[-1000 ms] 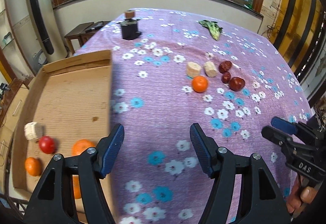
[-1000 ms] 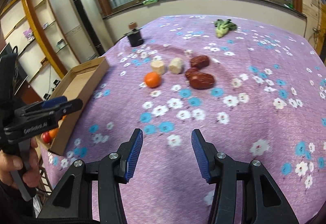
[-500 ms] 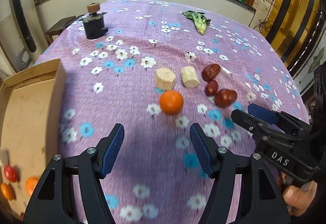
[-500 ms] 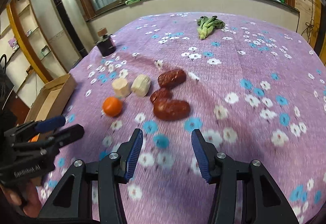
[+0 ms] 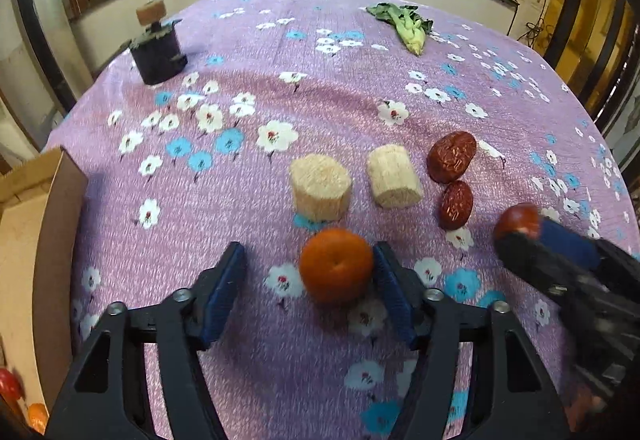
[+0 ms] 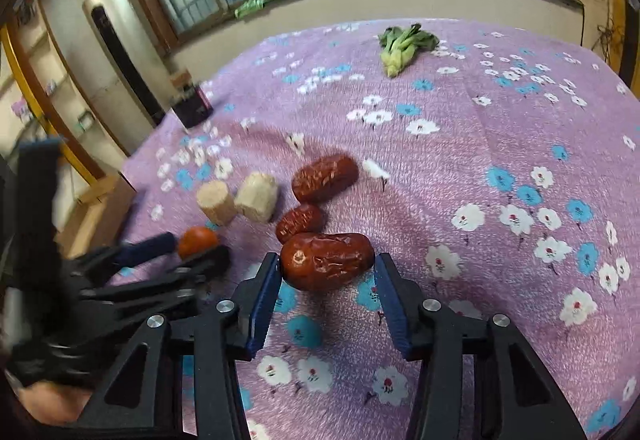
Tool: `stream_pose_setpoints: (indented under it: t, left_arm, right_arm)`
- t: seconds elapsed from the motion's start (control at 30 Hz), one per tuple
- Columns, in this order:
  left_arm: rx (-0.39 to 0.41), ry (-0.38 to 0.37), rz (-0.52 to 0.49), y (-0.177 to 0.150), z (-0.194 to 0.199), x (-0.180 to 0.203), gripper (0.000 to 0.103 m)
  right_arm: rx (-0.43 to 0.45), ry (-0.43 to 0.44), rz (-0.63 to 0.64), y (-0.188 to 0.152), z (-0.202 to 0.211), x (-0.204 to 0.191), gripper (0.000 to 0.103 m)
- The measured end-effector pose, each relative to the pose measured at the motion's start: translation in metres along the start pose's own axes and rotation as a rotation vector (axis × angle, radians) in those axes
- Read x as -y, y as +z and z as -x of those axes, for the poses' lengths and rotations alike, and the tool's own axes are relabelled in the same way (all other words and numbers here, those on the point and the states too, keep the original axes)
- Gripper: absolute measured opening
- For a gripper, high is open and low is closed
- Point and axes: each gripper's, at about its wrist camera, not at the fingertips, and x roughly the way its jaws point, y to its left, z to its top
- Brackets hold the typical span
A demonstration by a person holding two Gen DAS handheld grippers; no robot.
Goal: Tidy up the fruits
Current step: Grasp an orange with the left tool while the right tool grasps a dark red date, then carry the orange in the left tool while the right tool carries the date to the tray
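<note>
Both pairs of fingers were spread around a fruit, and neither pair was squeezing yet. The left gripper had just been closing. The orange sat between its fingers, close against the right one, with a wide gap still on the left side. The right gripper had the big date between its fingers. The date lay sideways, so its long way ran from one finger across to the other, and its ends looked very close to both. Whether they touched, I could not tell. I thought a small squeeze would catch it by its ends.

On the purple cloth I counted one orange, three dates and two pale chunks. One chunk sat just behind the orange, and the other chunk was beside it. The two smaller dates lay just behind the big one. Off to the left stood the cardboard box with more fruit in it.
</note>
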Motion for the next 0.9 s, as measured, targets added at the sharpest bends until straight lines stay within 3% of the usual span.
stream_pose_setpoints:
  t: [0.13,0.3,0.43,0.77,0.9]
  left_arm:
    - [-0.020,0.004,0.011,-0.001,0.005,0.003,0.031]
    - [-0.026,0.061,0.011,-0.022,0.025,0.004,0.031]
    - [-0.018,0.058,0.022,-0.036,0.045,-0.006,0.031]
    - [0.083,0.069,0.011,-0.057,0.101,-0.034,0.031]
    - [0.110,0.086,0.031,-0.064,0.116,-0.060,0.031]
  right_arm:
    - [0.022,0.050,-0.013,0.002,0.016,-0.001,0.049]
    - [0.018,0.103,-0.041,0.002,0.023,0.000,0.049]
    - [0.017,0.128,-0.045,0.001,0.026,-0.002,0.049]
    - [0.072,0.094,0.042,-0.014,0.048,-0.028,0.049]
    - [0.081,0.107,0.021,-0.030,0.057,-0.041,0.049]
